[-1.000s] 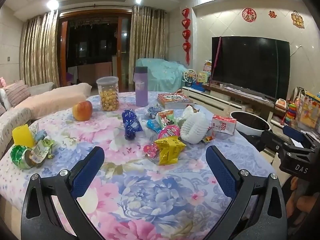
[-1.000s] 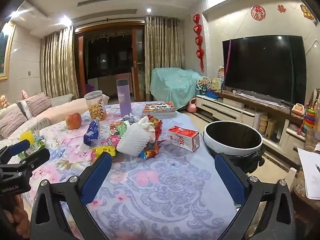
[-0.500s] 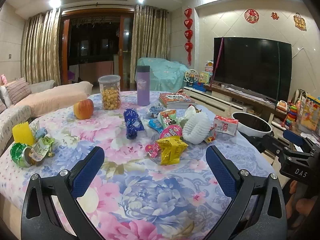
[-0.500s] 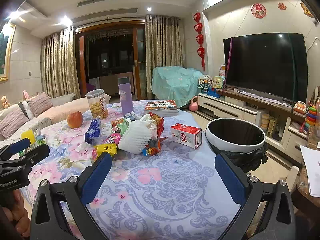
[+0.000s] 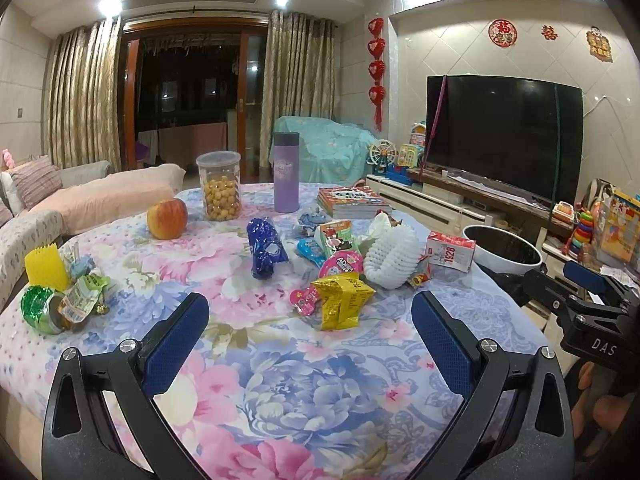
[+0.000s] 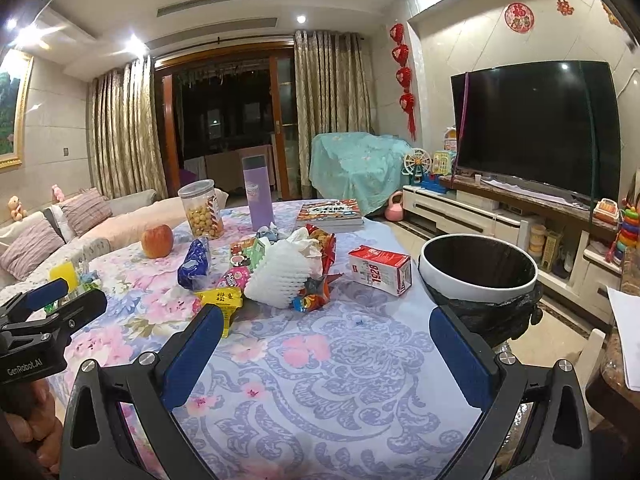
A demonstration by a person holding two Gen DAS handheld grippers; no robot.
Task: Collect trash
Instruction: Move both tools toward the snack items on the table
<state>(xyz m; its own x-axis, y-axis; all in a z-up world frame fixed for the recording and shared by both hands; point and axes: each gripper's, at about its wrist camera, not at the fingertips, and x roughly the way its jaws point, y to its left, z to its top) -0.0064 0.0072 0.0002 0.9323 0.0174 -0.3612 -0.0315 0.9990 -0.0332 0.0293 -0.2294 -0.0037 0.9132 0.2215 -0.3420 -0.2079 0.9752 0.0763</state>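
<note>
My left tongs (image 5: 310, 336) and right tongs (image 6: 326, 344) both gape wide, holding nothing, above the floral tablecloth (image 5: 280, 380). The trash pile (image 6: 280, 272) lies mid-table ahead, the bin (image 6: 478, 270) just off its right edge. I'd take the nearest yellow packet (image 5: 344, 300) first, pinching low and square so it doesn't slip.
</note>
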